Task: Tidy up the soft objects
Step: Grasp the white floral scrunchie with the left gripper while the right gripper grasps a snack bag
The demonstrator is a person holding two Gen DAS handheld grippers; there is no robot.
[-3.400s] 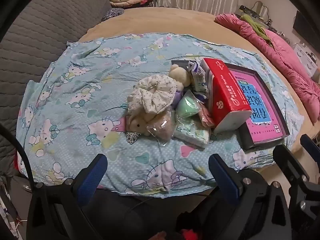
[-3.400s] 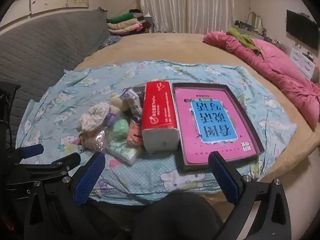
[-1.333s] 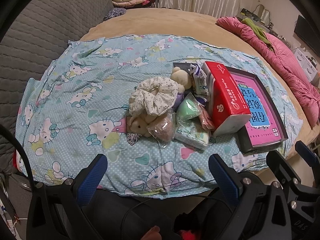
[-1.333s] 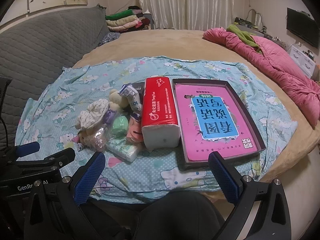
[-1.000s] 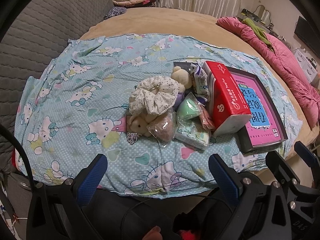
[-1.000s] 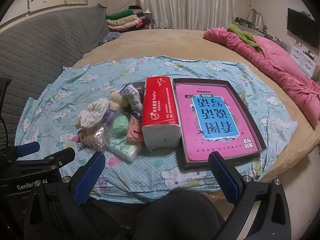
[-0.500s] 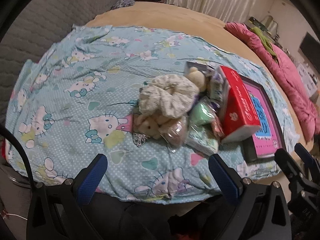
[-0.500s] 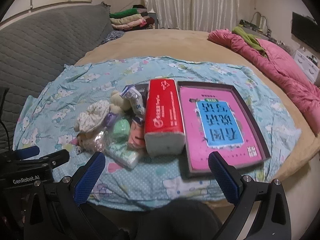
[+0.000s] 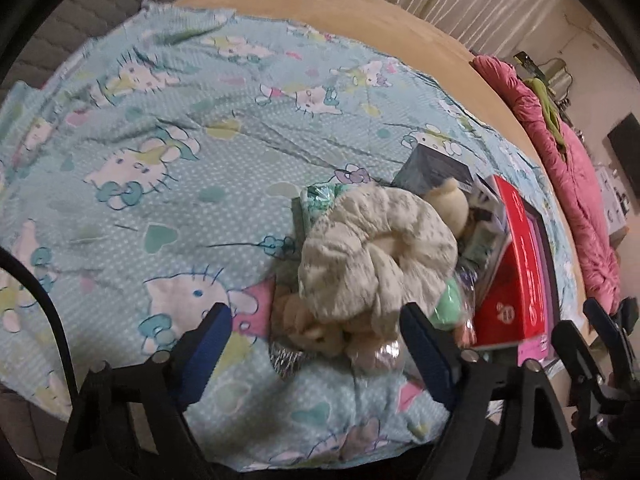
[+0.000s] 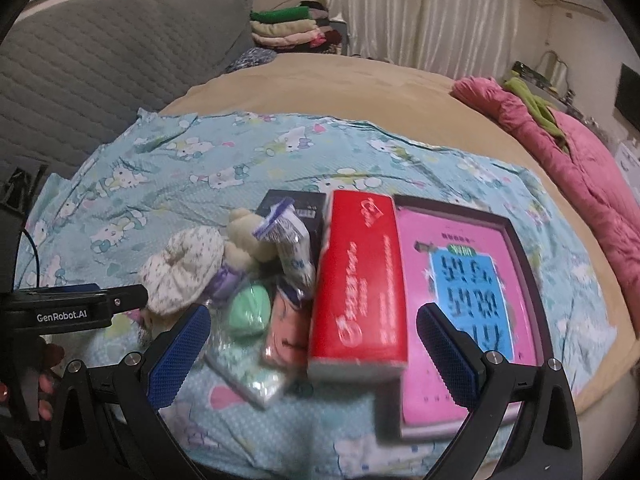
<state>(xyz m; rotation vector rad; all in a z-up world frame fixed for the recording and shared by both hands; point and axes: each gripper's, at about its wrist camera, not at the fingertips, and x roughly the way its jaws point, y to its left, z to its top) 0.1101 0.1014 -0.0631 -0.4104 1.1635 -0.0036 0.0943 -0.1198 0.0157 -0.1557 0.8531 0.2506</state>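
- Soft stuff is heaped on the patterned blue sheet point(image 9: 168, 184) spread over the bed, pile touching the left side of the red tissue pack point(image 10: 360, 280).
- Pile: white scrunchie point(image 9: 376, 256) on top, cream plush toy point(image 9: 448, 204) behind it, small bear plush point(image 9: 308, 328) at the near edge, green soft ball point(image 10: 248, 312) and wrapped tissue packets point(image 10: 292, 248) beside the pack.
- Pink tray point(image 10: 468, 300) sits just right of the red pack, touching it; probably where things go, not certain.
- Left claw point(image 9: 316, 344): jaws apart, nothing between the pads; they have just been closing a bit, no contact yet with anything.
- Right claw point(image 10: 316, 344): jaws wide apart, empty, lined up over the near end of the red tissue pack.
- Key relation: scrunchie and bear plush lie straight ahead of the left claw, centred between its fingers, just past the tips; claw tilted steeply down at them.
- Scrunchie is a ring, no real long axis, so any grip angle works; the bear lies crosswise under it.
- Left hand is clearly nearer to the soft pile; the right is off to the pack side.
- Judgement: likely next is the left claw dropping onto the scrunchie and pinching the bunched fabric.
- Risk: snagging the bear or a crinkly wrapper along with it.
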